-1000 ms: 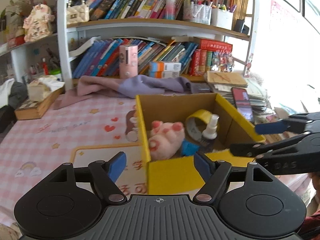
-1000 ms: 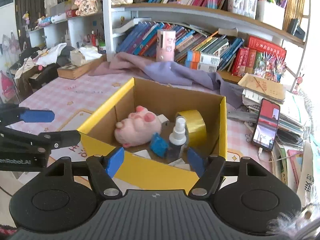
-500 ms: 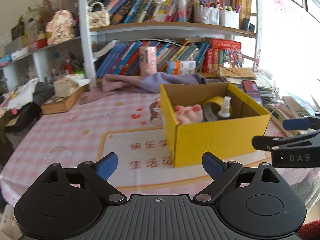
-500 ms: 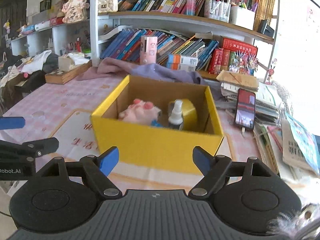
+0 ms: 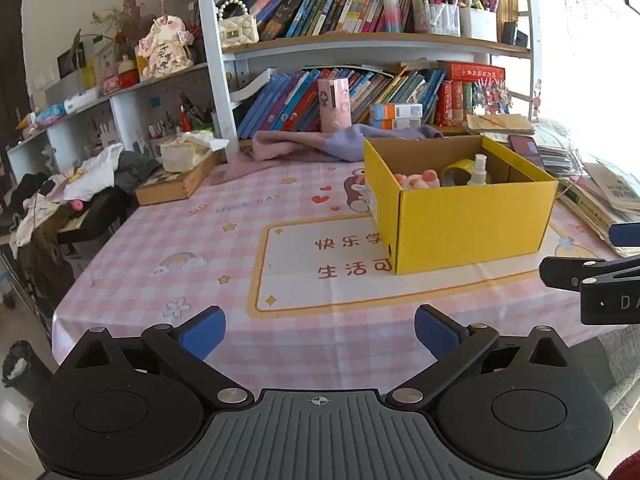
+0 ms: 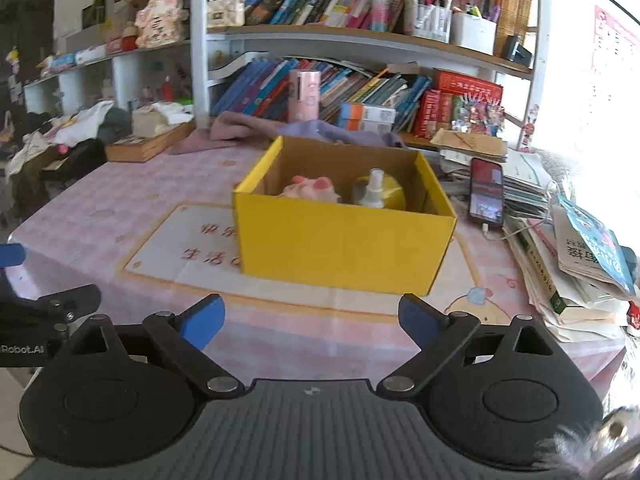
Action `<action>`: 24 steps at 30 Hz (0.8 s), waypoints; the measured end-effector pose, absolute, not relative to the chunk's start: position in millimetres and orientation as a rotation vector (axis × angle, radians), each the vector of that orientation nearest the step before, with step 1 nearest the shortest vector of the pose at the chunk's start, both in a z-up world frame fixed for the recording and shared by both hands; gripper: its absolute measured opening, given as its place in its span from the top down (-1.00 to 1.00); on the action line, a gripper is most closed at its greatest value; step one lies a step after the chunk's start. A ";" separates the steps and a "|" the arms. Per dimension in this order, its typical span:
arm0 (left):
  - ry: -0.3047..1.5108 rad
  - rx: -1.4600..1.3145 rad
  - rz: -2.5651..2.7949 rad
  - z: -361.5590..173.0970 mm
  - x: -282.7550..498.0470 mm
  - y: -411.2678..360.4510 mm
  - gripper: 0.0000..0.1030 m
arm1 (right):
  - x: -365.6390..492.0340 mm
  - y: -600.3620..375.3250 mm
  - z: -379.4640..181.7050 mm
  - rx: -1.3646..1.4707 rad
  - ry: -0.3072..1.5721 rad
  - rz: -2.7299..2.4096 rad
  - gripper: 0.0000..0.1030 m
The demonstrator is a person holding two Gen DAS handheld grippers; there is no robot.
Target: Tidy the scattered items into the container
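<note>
Both grippers, left (image 5: 318, 330) and right (image 6: 312, 318), empty with jaws opening; yellow cardboard box (image 5: 468, 224) sits far-right of left, dead ahead of right, which is nearer.

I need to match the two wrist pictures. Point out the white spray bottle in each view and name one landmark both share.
Left wrist: spray bottle is right of centre, upper half, standing inside the yellow box beside the yellow tape roll.
Right wrist: spray bottle is just right of centre, inside the box, in front of the tape roll.
Shared landmark: the pink tube on the shelf.
</note>
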State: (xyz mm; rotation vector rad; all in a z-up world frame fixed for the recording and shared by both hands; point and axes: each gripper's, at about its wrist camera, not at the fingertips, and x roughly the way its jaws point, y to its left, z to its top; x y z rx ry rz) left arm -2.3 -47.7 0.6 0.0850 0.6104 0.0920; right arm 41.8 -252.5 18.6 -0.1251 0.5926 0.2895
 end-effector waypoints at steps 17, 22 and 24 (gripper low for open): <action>0.600 0.051 0.122 6.9 -25.7 -28.6 -1.00 | 22.6 -233.5 20.3 -0.143 0.607 0.344 -0.96; 0.594 0.048 0.144 8.3 -30.4 -25.2 -1.00 | 19.2 -228.2 20.1 -0.156 0.618 0.377 -0.96; 0.594 0.045 0.152 8.5 -31.7 -23.7 -1.00 | 17.5 -227.2 21.3 -0.154 0.611 0.384 -0.96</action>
